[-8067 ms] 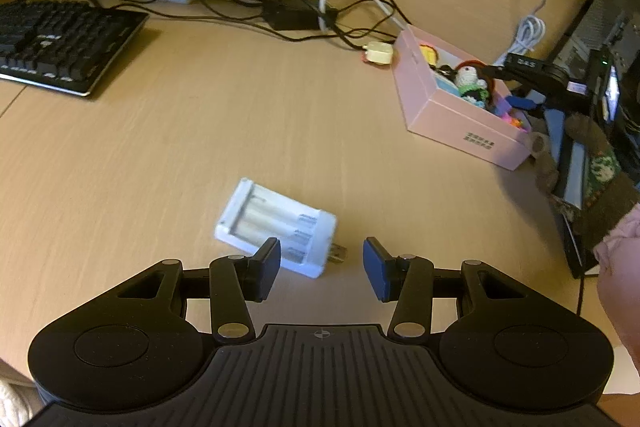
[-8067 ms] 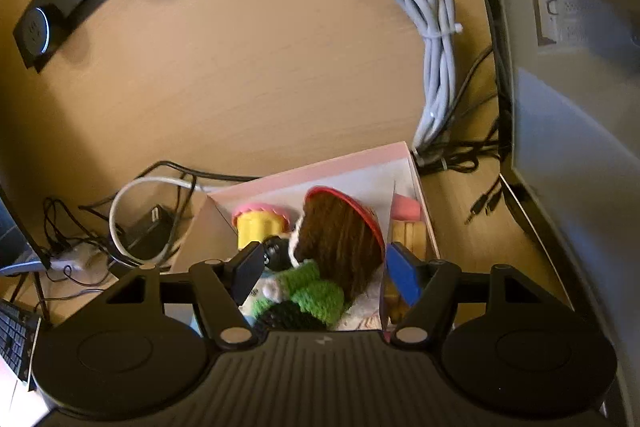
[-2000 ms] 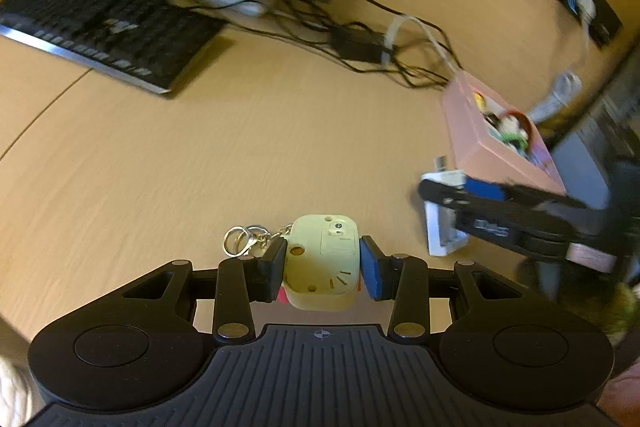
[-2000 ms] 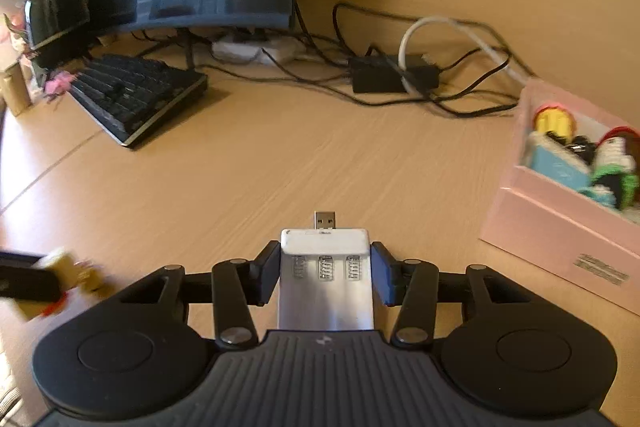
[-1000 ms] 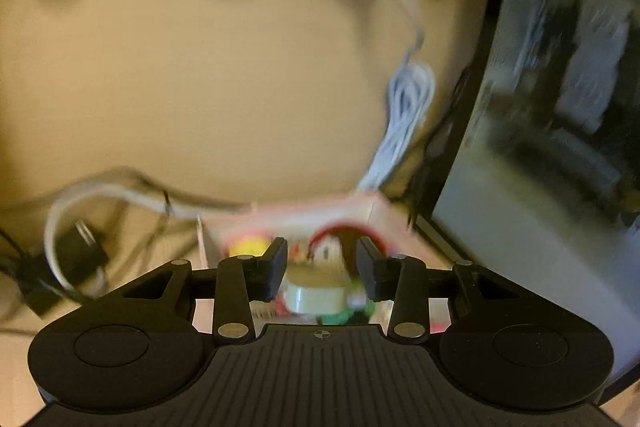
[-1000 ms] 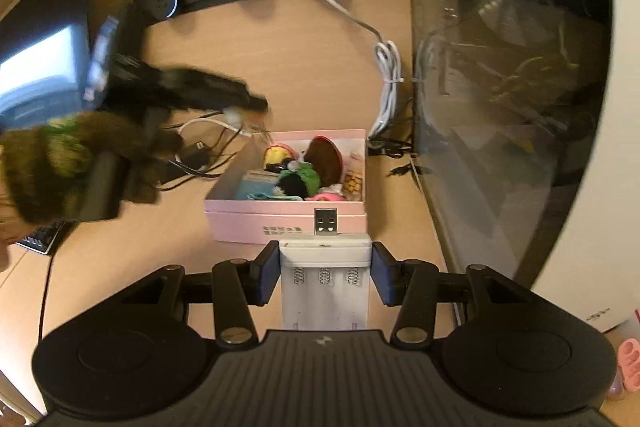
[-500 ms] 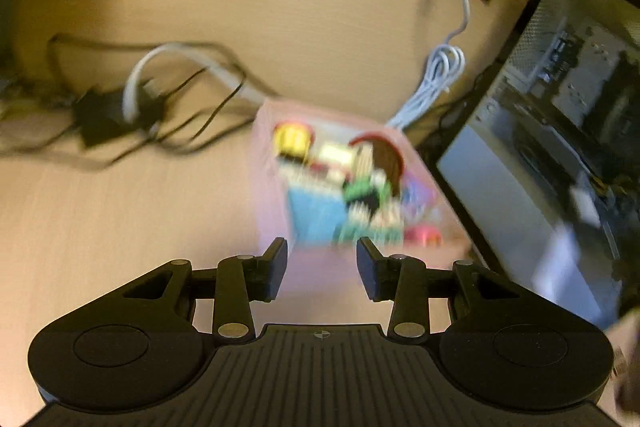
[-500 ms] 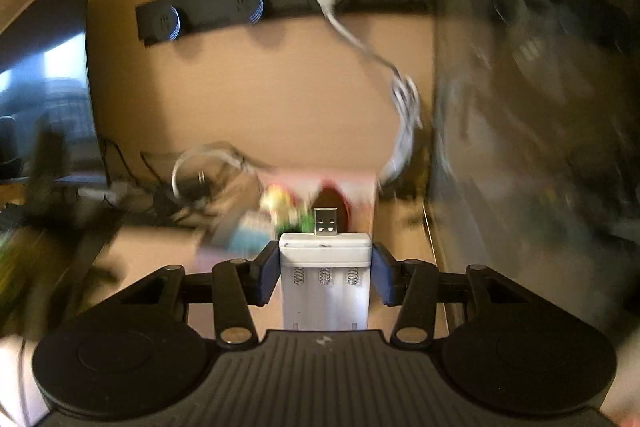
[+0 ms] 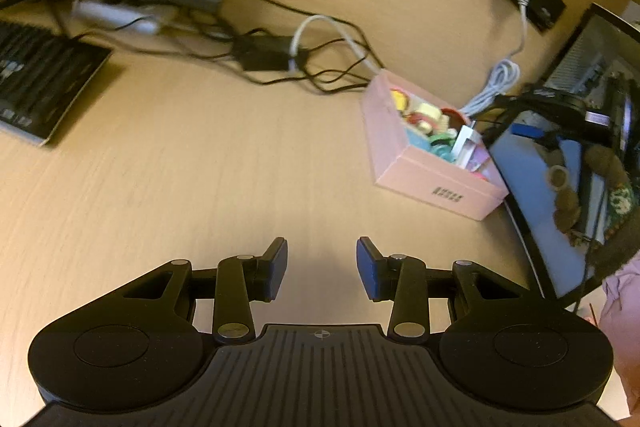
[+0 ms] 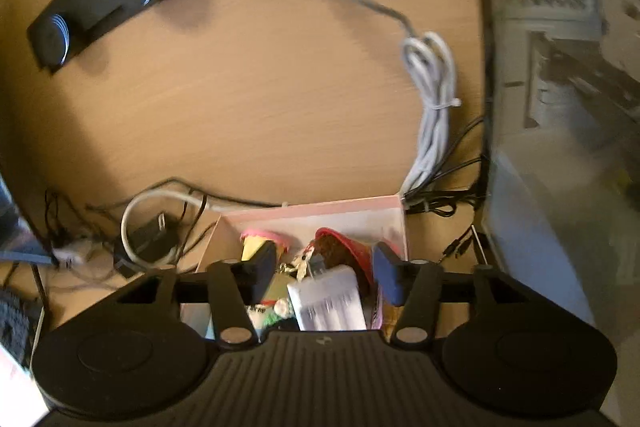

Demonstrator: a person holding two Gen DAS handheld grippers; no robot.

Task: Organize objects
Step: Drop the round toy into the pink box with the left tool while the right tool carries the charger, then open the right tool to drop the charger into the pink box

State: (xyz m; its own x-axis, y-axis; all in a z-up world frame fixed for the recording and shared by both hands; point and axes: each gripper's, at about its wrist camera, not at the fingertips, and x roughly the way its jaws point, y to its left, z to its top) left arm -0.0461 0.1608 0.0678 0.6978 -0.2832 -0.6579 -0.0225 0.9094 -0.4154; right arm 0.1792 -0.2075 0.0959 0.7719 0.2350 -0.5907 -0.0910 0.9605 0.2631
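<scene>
Dim, warm yellowish light, motion blur throughout, strong fisheye bending at the edges.

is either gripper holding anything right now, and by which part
Nothing is held. The left gripper is open over bare desk. The right gripper is open above the pink box, with the white battery charger lying loose between its jaws.

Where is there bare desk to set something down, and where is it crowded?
The widest bare patch of desk lies between the keyboard, the cables, the pink box and the left gripper. The box is packed full, with the white charger lying on top below the open right gripper. The strip behind the box is tangled with cords.
</scene>
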